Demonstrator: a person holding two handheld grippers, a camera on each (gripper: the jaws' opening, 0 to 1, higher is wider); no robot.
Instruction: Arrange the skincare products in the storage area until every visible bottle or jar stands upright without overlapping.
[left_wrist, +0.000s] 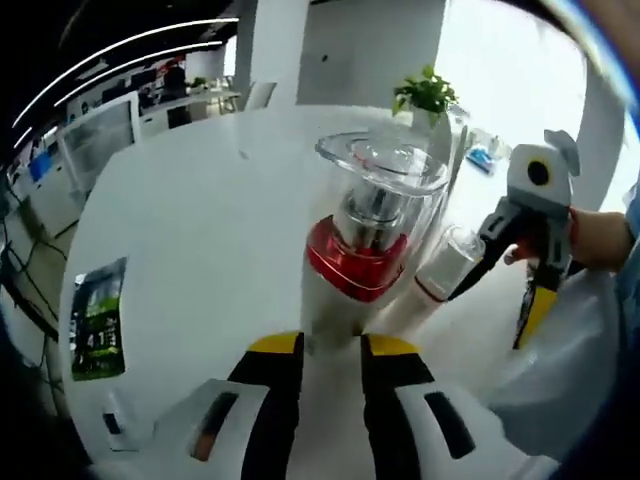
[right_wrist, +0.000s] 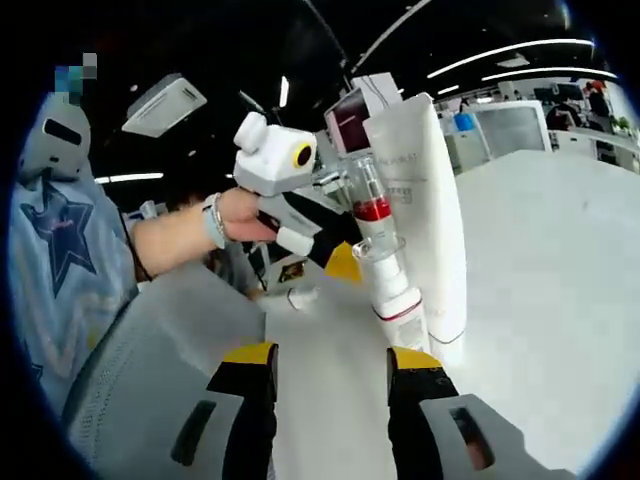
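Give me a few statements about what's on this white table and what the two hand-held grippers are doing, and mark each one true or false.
1. A bottle with a red base and clear cap stands upright on the white table. True.
2. The small clear-capped bottle lies flat on the table. False: it stands upright, next to the red-based one.
3. A tall white tube stands beside the bottles. True.
4. The left gripper has lifted the red-based bottle into the air. False: its jaws sit apart, just in front of the bottle, which rests on the table.
5. A potted green plant stands at the far side of the table. True.
6. The right gripper grips the tube. False: its jaws are open and empty.
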